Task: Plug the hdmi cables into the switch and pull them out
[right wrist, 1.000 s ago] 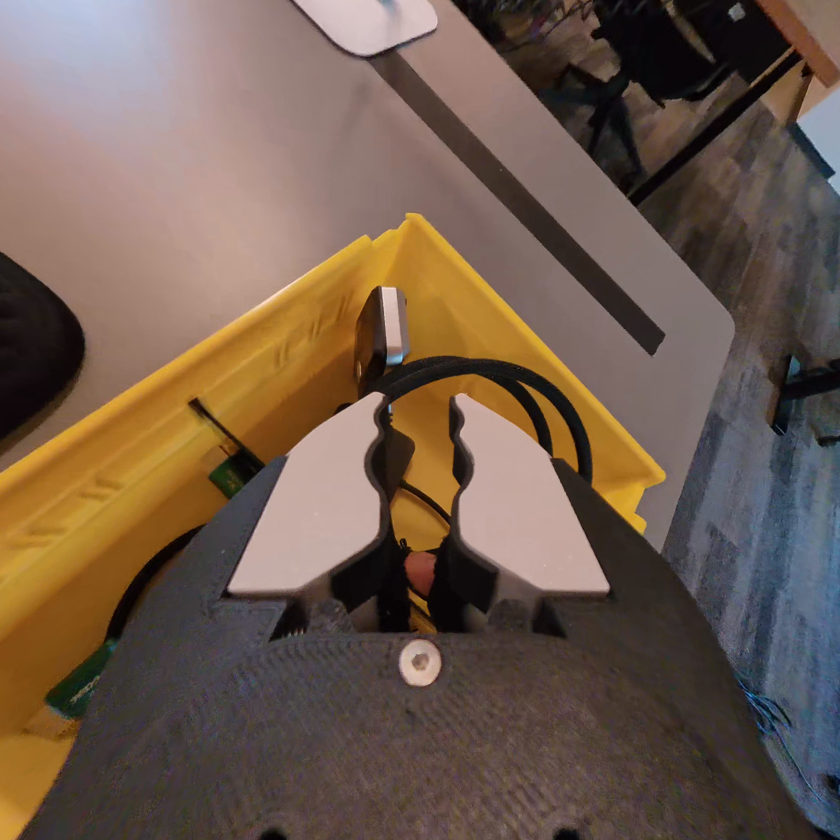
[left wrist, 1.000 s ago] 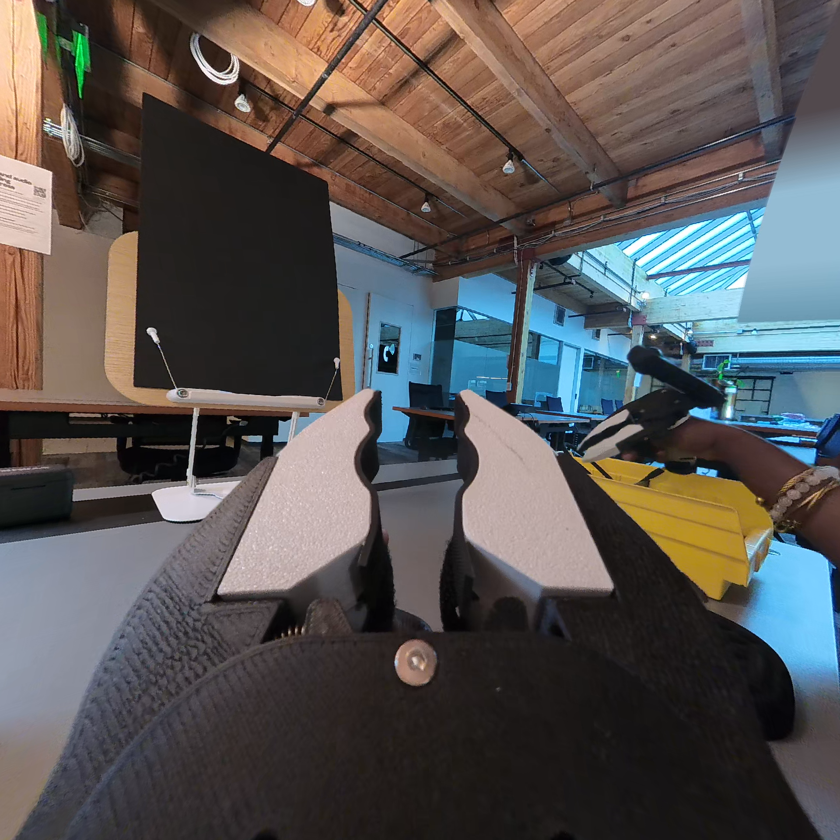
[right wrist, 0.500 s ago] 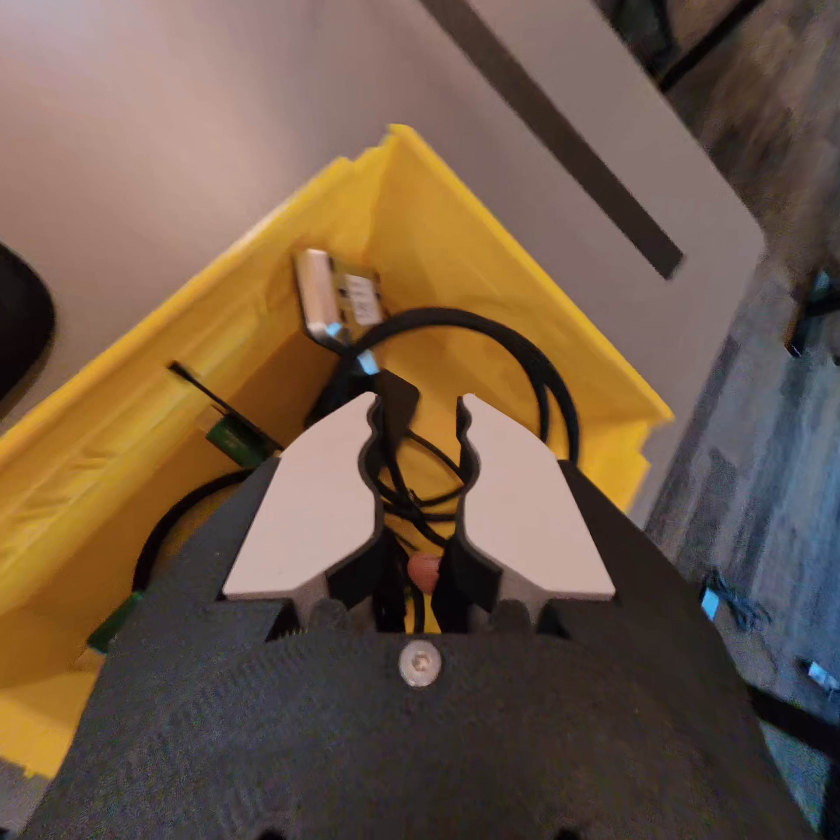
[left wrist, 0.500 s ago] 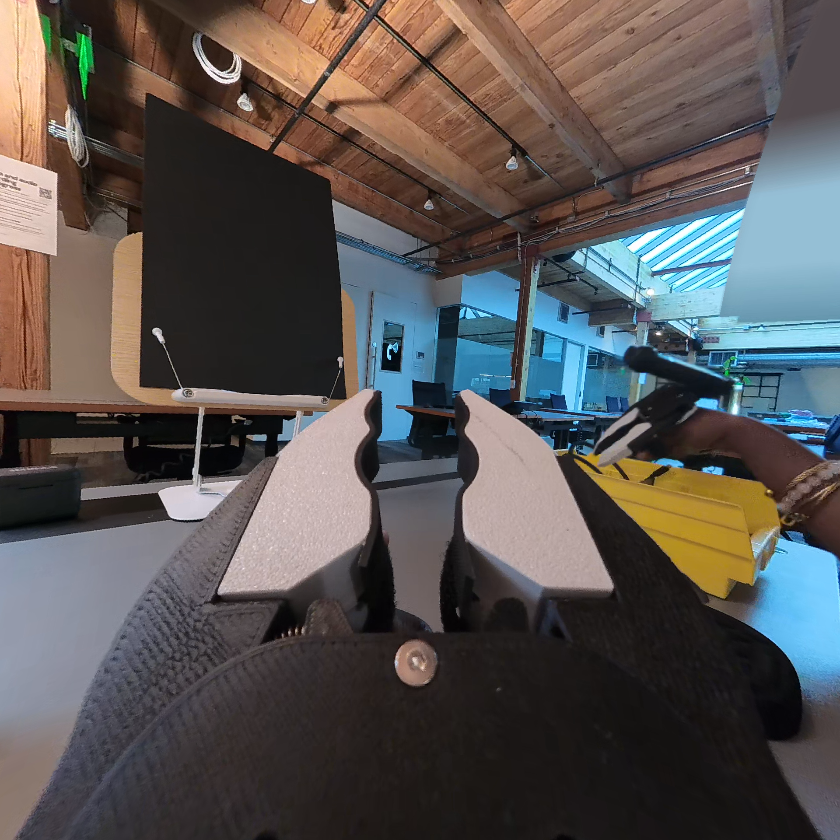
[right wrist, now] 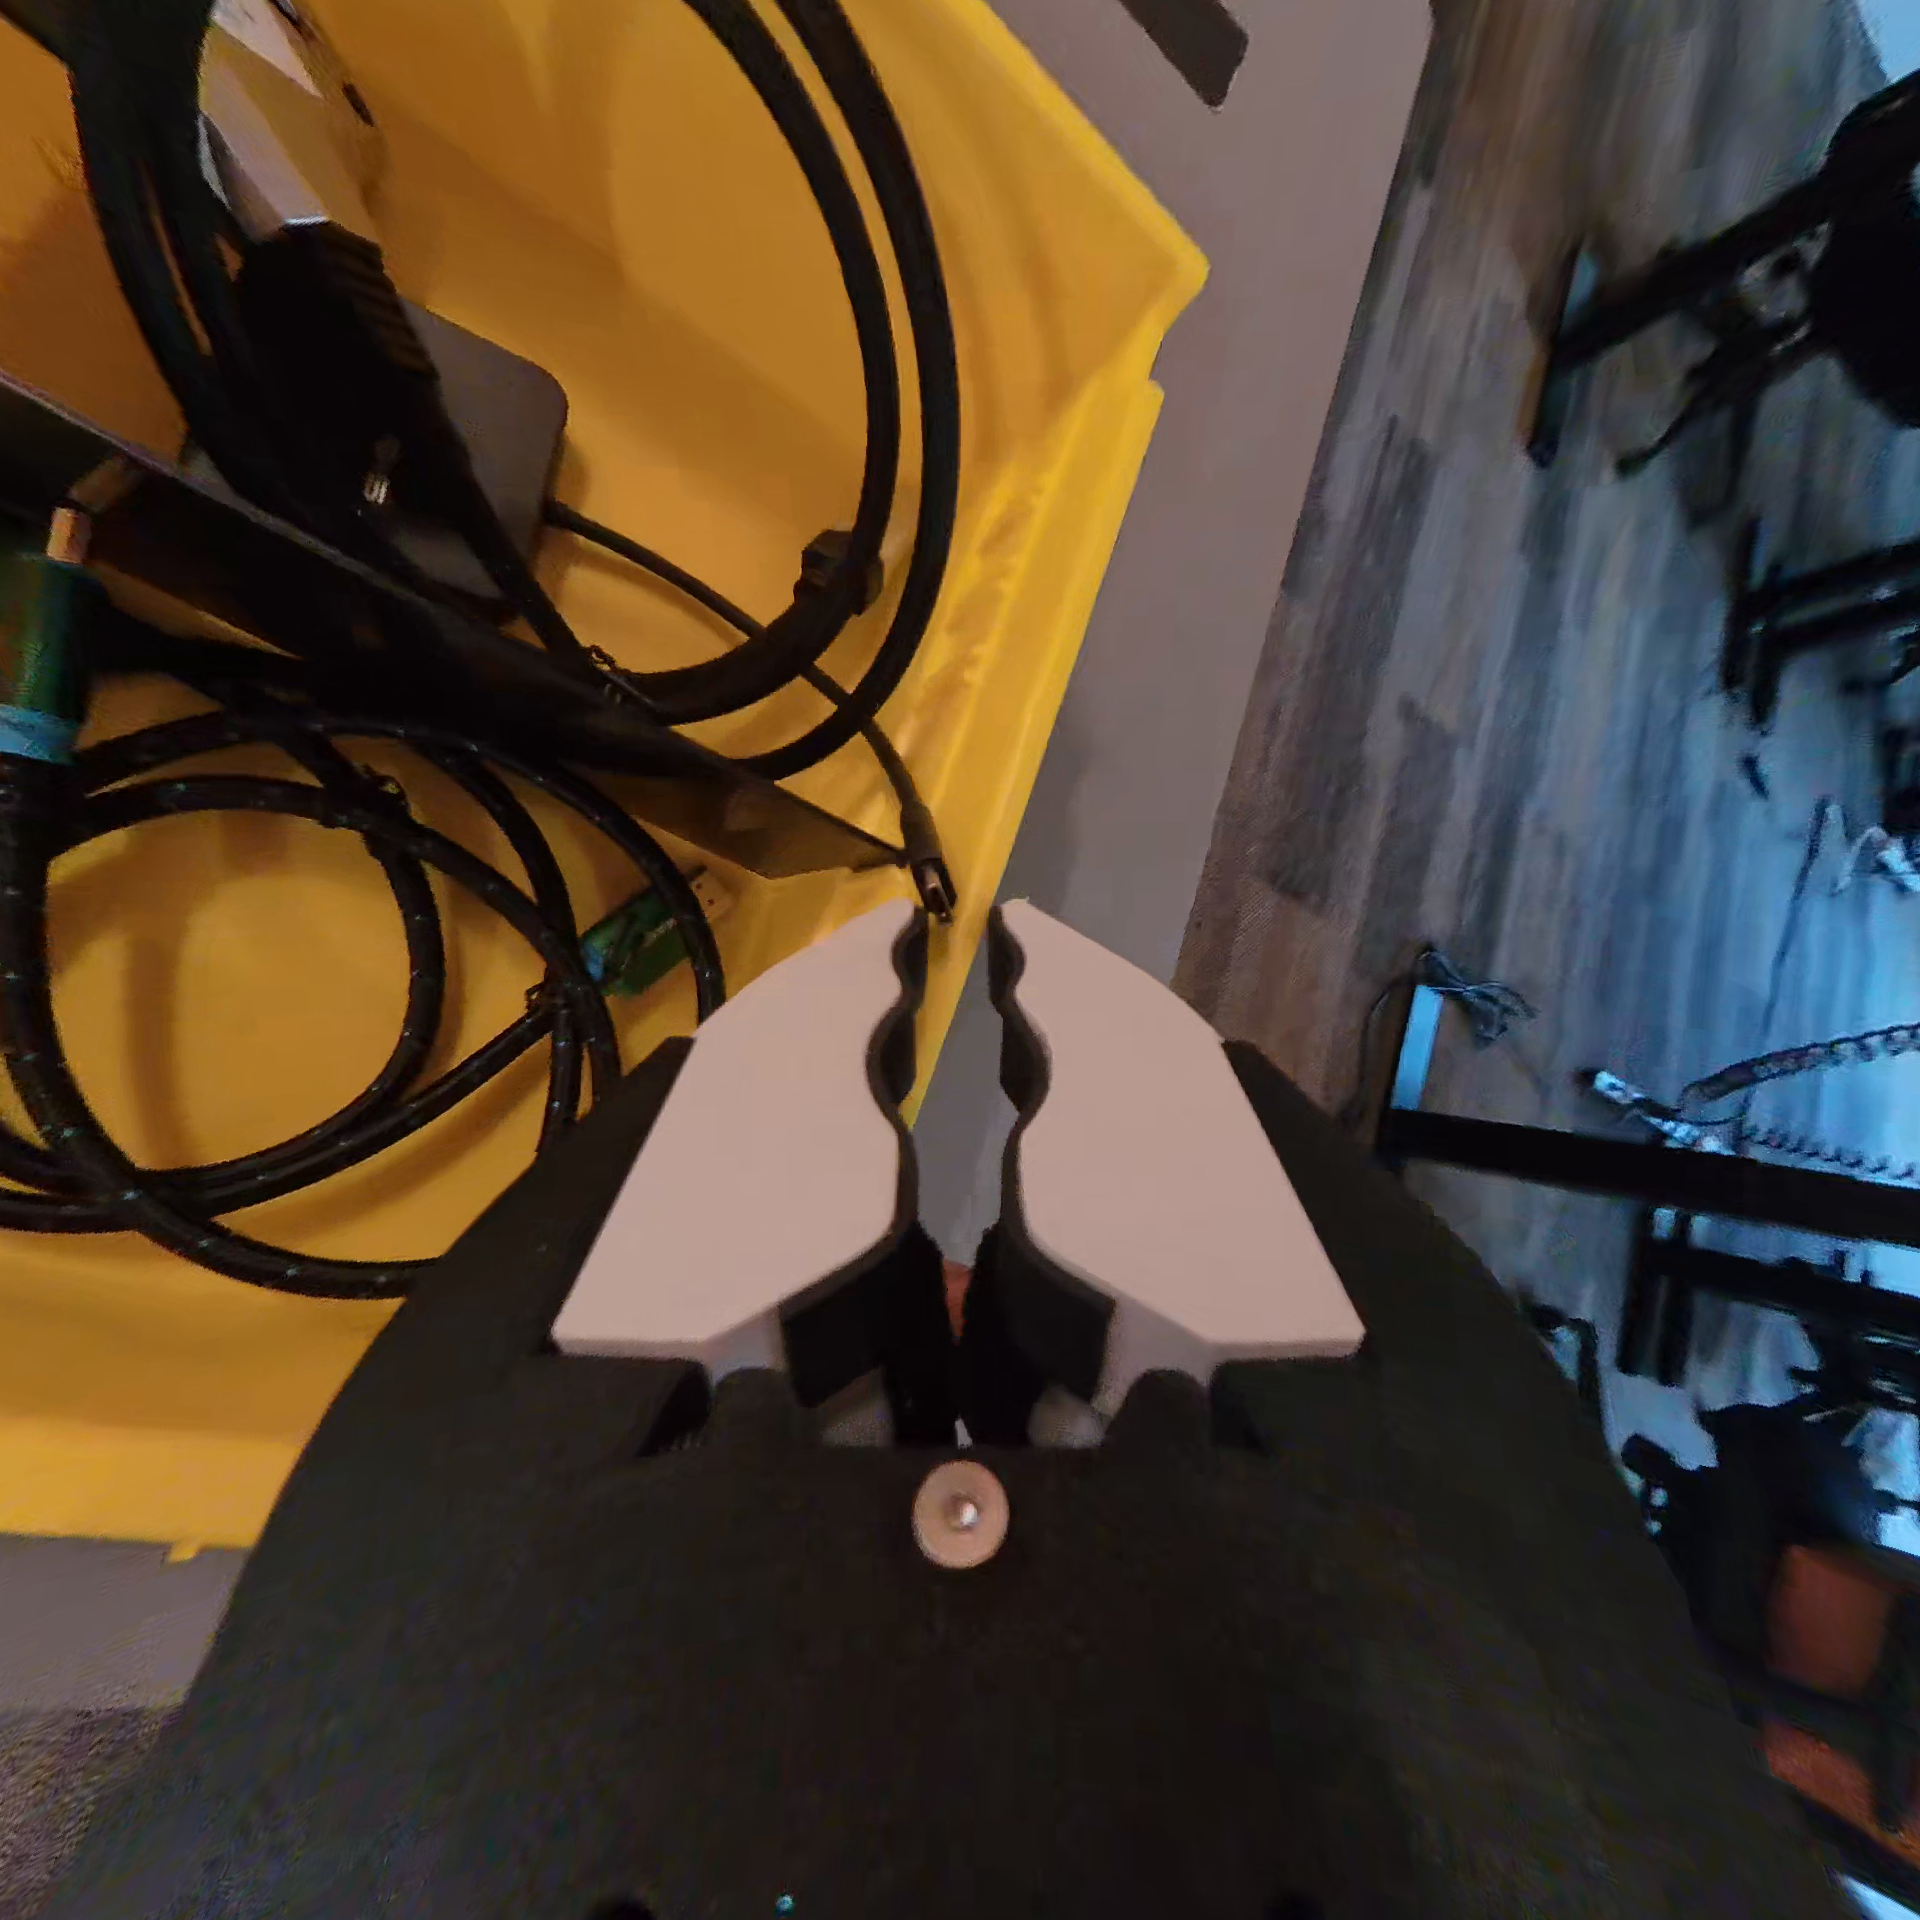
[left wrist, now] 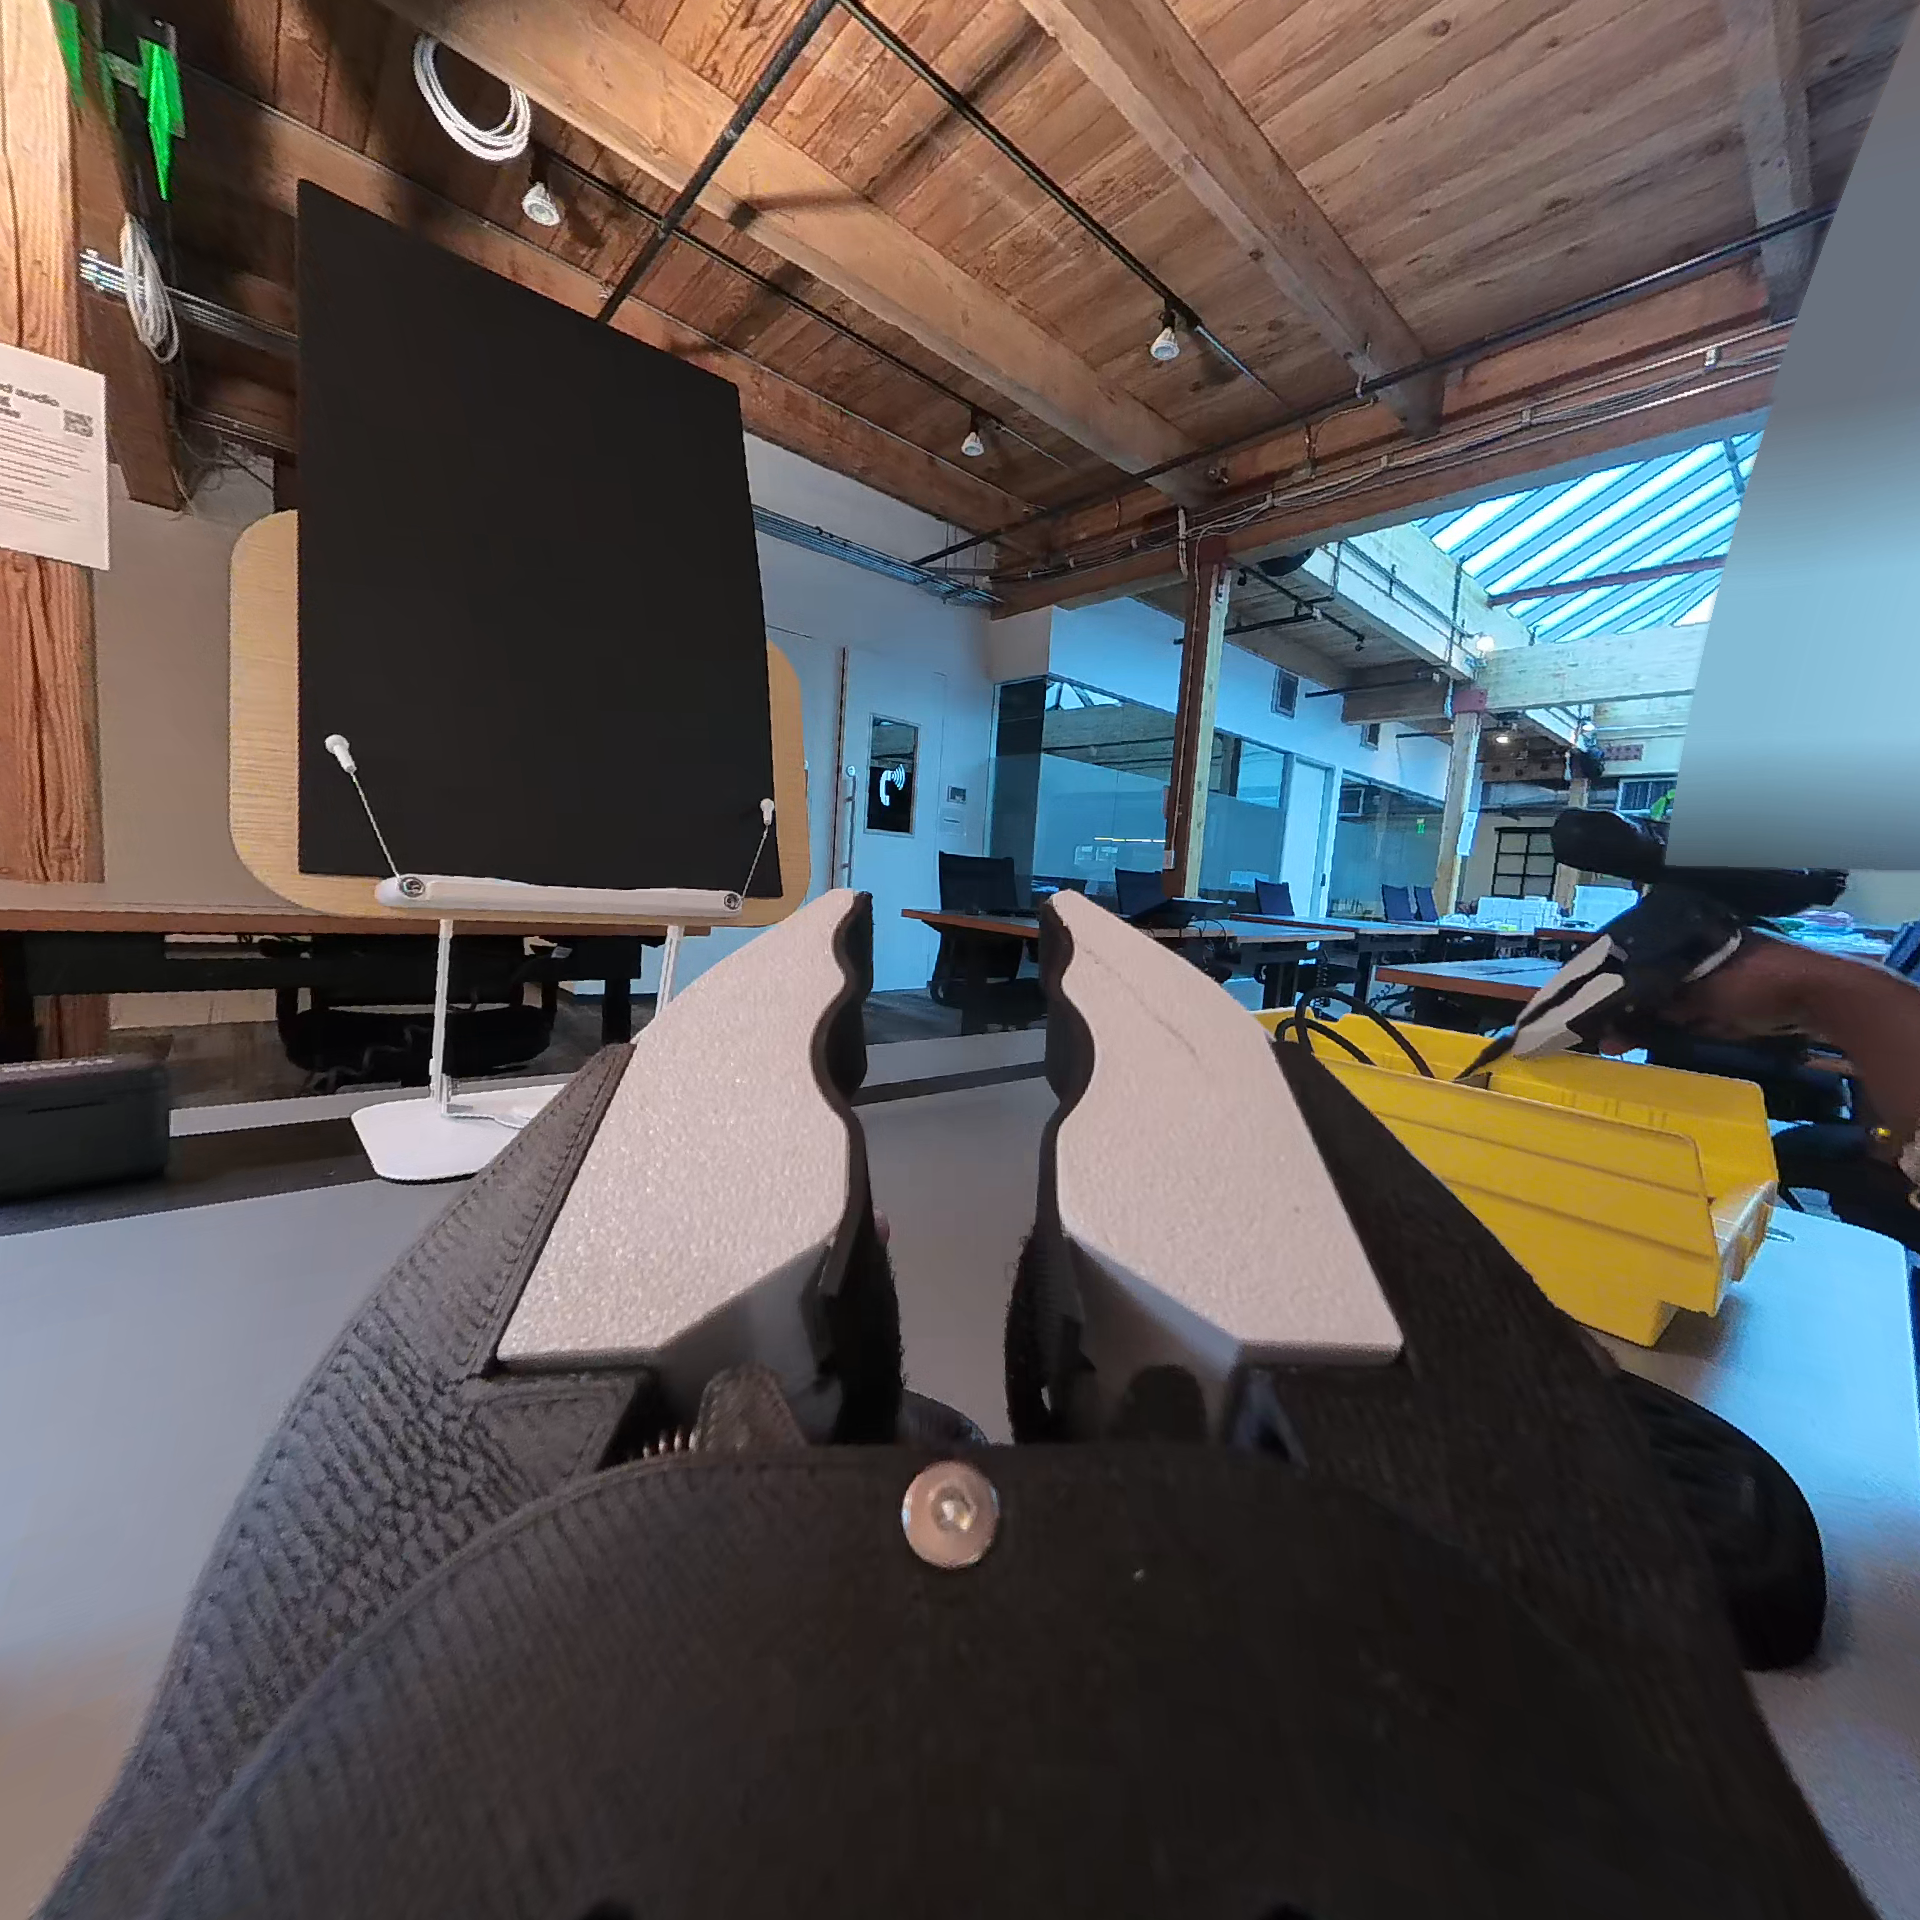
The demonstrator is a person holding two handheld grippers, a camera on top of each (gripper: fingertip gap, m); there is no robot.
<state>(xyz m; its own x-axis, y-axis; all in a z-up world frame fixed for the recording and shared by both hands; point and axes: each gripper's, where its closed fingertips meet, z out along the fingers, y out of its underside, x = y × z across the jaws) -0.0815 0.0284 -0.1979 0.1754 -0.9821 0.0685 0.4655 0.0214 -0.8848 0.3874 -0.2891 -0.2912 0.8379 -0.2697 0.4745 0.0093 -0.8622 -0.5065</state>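
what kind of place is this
Probably an open-plan office or workshop loft: rows of desks with office chairs, glass-walled rooms, and an exposed wooden beam ceiling with track lights.

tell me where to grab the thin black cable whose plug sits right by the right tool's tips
Grip the thin black cable on the stiff black housing behind its plug, not the metal tip. The plug points at the right tool, whose jaws stand apart, so ease forward from the yellow bin rim side and close across the housing's flanks.
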